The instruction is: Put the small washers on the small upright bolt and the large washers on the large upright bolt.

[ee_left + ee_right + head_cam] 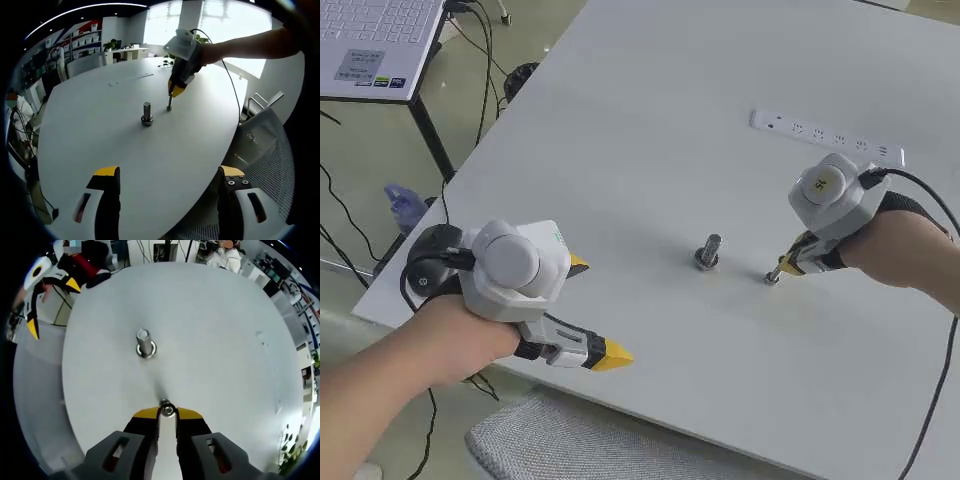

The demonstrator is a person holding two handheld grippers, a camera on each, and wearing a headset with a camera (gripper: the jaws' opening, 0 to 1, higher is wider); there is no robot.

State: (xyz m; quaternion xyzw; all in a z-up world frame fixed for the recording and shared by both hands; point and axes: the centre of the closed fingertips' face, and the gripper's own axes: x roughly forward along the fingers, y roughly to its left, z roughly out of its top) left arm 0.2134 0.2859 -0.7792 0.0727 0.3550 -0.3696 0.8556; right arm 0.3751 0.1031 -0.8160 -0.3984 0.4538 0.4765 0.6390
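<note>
At the lower left of the head view we see the white left gripper (pixel 597 308) with yellow-tipped jaws. It hovers over the near edge of the white tabletop (pixel 650 120), its jaws spread wide with nothing between them.

Right of it, near the middle of the frame, stands the large steel upright bolt (pixel 708 250). In the right gripper view a bright washer ring (pixel 145 355) lies round its foot.

Just right of the large bolt, and apart from it, is the small steel upright bolt (pixel 773 275). The white right gripper (pixel 787 266) is at it, angled in from the right side of the frame. In the right gripper view its two yellow tips sit close on either side of the small bolt's top, where a small bright ring (pixel 167 410) shows. We cannot tell whether the jaws pinch that ring or merely flank the bolt.

The small bolt's long axis stands upright and points up between the tips. We judge that a washer must be lowered straight along that axis to seat. The right gripper is much the nearer, and the left one is well apart from both bolts.
</note>
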